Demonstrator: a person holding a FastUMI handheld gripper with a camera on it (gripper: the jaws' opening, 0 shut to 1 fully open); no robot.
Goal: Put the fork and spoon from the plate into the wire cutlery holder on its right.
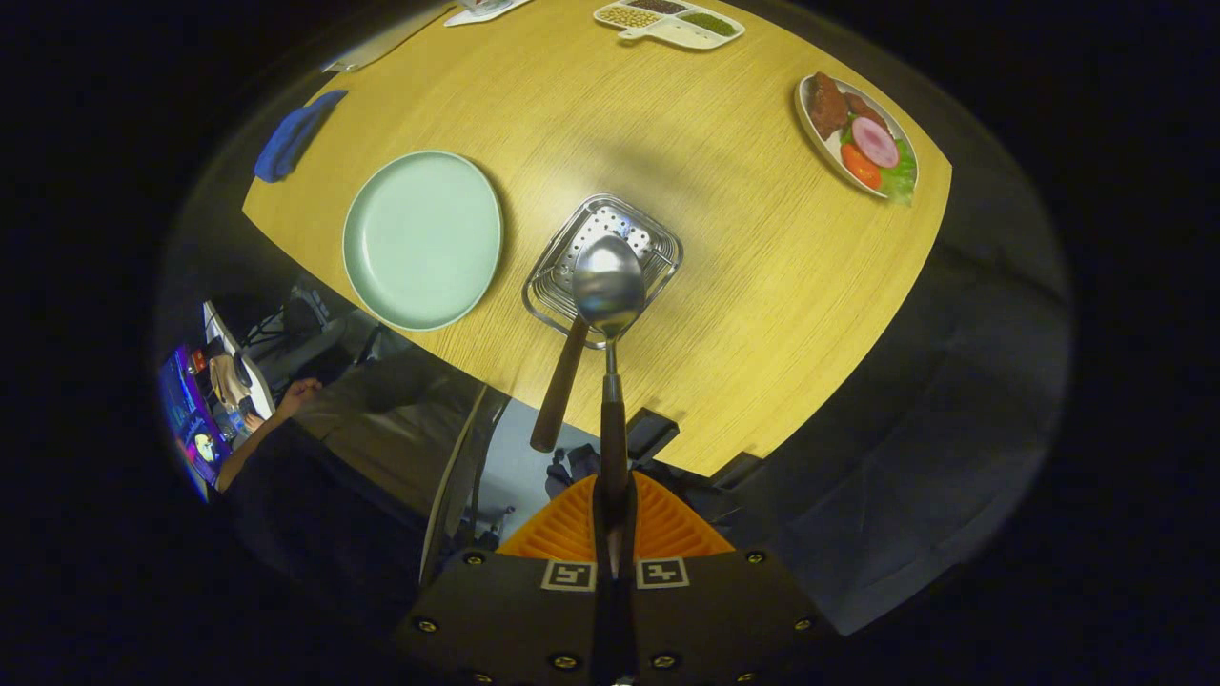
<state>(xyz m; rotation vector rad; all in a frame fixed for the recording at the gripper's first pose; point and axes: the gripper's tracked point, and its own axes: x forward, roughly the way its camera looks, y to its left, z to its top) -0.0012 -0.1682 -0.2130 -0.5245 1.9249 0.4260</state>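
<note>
Tongs (615,534) clamp the spoon (609,286) by its handle, bowl above the wire cutlery holder (658,250)

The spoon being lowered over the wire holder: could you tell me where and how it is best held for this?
By its slim handle, as now: the gripper is shut on the spoon near the handle's end, from above, bowl hanging down over the wire cutlery holder. That leaves the bowl free to drop in beside the fork already standing there.

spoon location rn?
In the gripper view the spoon is clamped by its handle in the tongs, bowl hanging over the wire holder, right of the plate.
</note>
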